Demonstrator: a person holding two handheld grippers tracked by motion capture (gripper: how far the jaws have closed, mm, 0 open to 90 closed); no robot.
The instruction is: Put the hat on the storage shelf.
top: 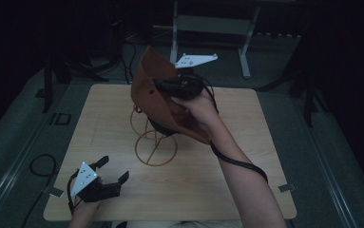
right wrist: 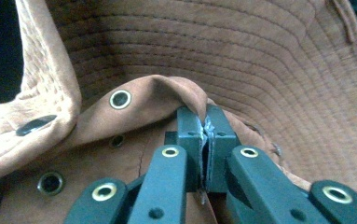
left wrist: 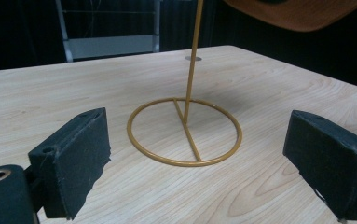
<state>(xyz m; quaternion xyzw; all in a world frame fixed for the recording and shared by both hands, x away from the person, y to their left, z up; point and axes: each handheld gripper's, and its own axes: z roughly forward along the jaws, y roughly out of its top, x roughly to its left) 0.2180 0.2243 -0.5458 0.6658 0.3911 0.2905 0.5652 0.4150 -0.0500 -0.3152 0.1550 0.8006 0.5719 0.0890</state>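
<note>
A brown suede hat (top: 156,97) with metal eyelets hangs in the air over the table's middle, held up by my right gripper (top: 177,88). In the right gripper view that gripper (right wrist: 206,135) is shut on a fold of the hat (right wrist: 241,60), its jaws pressed together on the fabric. Below the hat stands a gold wire hat stand (top: 153,137) with a round base ring (left wrist: 184,131) and an upright rod. My left gripper (top: 113,171) rests open near the table's front left corner, its jaws wide apart and facing the stand (left wrist: 192,154), with nothing between them.
The light wooden table (top: 246,142) sits on grey floor. A metal frame (top: 210,28) stands behind the table's far edge. A black cable (top: 42,164) loops on the floor at the left. Dark surroundings lie beyond.
</note>
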